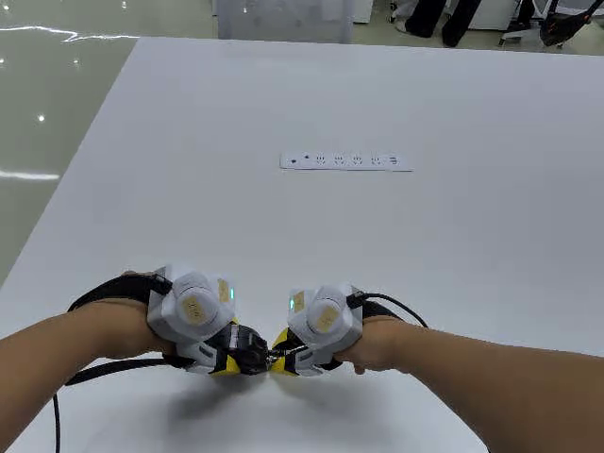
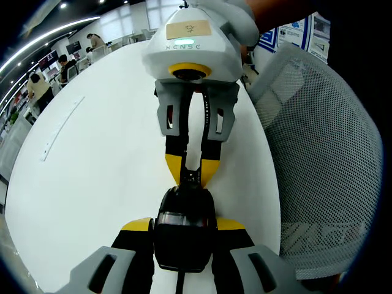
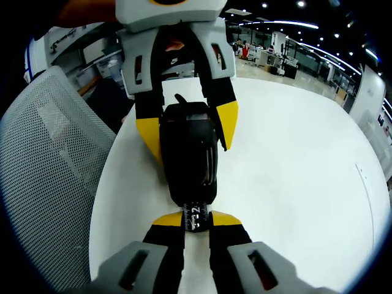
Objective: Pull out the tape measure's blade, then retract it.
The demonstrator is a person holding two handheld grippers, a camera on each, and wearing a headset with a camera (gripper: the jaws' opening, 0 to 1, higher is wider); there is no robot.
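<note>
The black tape measure hangs just above the white table's front edge, between two grippers that face each other. My left gripper is shut on the tape measure's case, its yellow-tipped fingers on either side. My right gripper is shut on the blade's end, where printed numerals show. Only a short bit of blade is out of the case. In the head view the left gripper and right gripper nearly touch.
A white power strip lies flat at mid-table, well beyond the grippers. The white table stretches far ahead. A grey mesh chair stands close behind the person. Black cables trail from both grippers.
</note>
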